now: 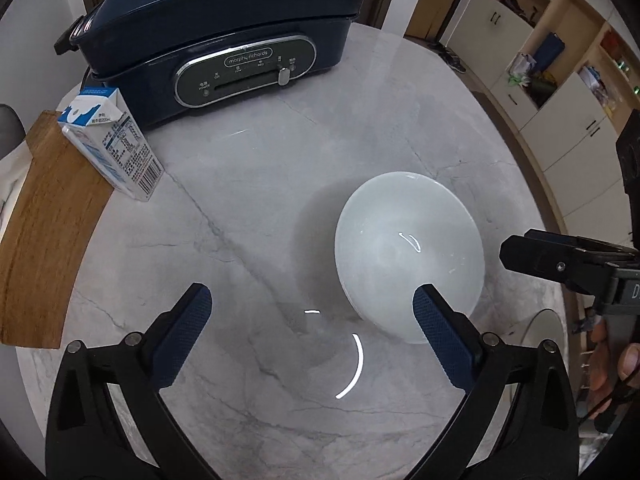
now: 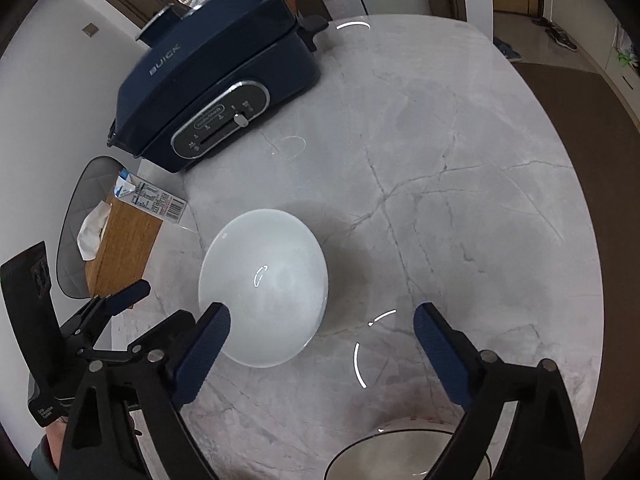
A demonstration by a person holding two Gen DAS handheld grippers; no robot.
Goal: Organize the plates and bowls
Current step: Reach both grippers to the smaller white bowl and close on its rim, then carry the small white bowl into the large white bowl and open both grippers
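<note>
A white bowl point(image 1: 408, 252) stands upright on the grey marble table point(image 1: 240, 200); it also shows in the right wrist view point(image 2: 264, 284). My left gripper point(image 1: 312, 320) is open and empty, its right finger point(image 1: 440, 332) just in front of the bowl's near rim. My right gripper point(image 2: 320, 344) is open and empty, its left finger point(image 2: 204, 352) at the bowl's near left rim. A dark-rimmed plate point(image 2: 404, 456) lies under the right gripper at the bottom edge, partly hidden.
A dark blue electric cooker point(image 1: 224, 40) stands at the back of the table. A milk carton point(image 1: 112, 144) and a wooden box point(image 1: 44, 232) sit at the left edge. Shelves point(image 1: 560, 80) line the right wall. The other gripper point(image 1: 568, 264) shows at the right.
</note>
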